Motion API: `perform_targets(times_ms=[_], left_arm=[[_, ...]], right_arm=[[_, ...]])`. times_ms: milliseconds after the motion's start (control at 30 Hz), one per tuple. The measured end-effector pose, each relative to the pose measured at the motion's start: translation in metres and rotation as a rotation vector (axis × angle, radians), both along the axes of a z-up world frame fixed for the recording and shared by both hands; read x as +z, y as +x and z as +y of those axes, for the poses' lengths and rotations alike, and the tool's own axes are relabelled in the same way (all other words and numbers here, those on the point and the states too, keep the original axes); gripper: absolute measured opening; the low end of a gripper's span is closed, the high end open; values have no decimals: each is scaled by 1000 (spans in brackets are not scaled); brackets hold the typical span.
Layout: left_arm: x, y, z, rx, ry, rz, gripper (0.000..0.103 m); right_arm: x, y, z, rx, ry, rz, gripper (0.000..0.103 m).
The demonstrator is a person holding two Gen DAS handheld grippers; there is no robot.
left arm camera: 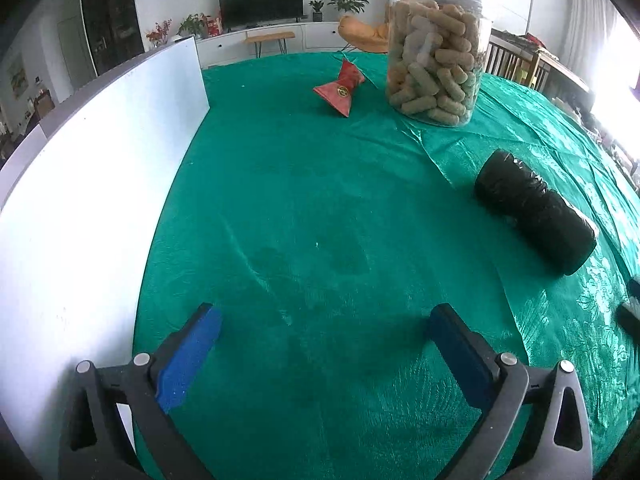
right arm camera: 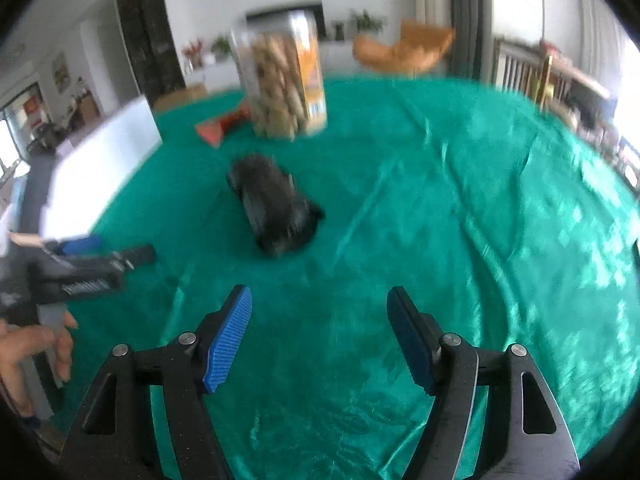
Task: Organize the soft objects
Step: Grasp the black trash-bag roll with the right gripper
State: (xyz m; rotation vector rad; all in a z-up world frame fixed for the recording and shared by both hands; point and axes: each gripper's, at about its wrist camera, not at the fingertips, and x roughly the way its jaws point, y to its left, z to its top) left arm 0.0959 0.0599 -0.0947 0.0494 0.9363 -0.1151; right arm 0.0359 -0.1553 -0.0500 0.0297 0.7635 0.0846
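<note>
A black wrapped soft roll [left arm camera: 534, 222] lies on its side on the green tablecloth [left arm camera: 312, 200]; it also shows in the right wrist view [right arm camera: 276, 204], blurred. A red pouch [left arm camera: 340, 90] lies at the far side, beside a clear jar of tan pellets [left arm camera: 436, 60]. My left gripper [left arm camera: 324, 320] is open and empty over bare cloth, left of the roll. My right gripper [right arm camera: 320, 300] is open and empty, short of the roll. The left gripper's body [right arm camera: 80, 268] shows at the left of the right wrist view.
A white board [left arm camera: 92, 184] stands upright along the table's left edge. The jar [right arm camera: 284, 84] and the red pouch [right arm camera: 218, 126] sit beyond the roll. The cloth has creases on the right. Room furniture lies beyond the table.
</note>
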Motion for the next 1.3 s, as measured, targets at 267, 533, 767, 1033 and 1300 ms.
perform_targets(times_ms=[267,533,767,1033,1300], left_arm=[[0,0,0,0,0,0,103],[0,0,0,0,0,0,103],[0,0,0,0,0,0,103],[0,0,0,0,0,1,103],[1,10,-2,17,4,66,103]], right_arm=[[18,62,36,221,-195,45,73],[-25,103,43,277,-245,219,60],[-10,109,-6,48,-207,156,43],[-21,105,-43,-56,-118,143,60],[-29,103,-43,-76,-75,128,75]])
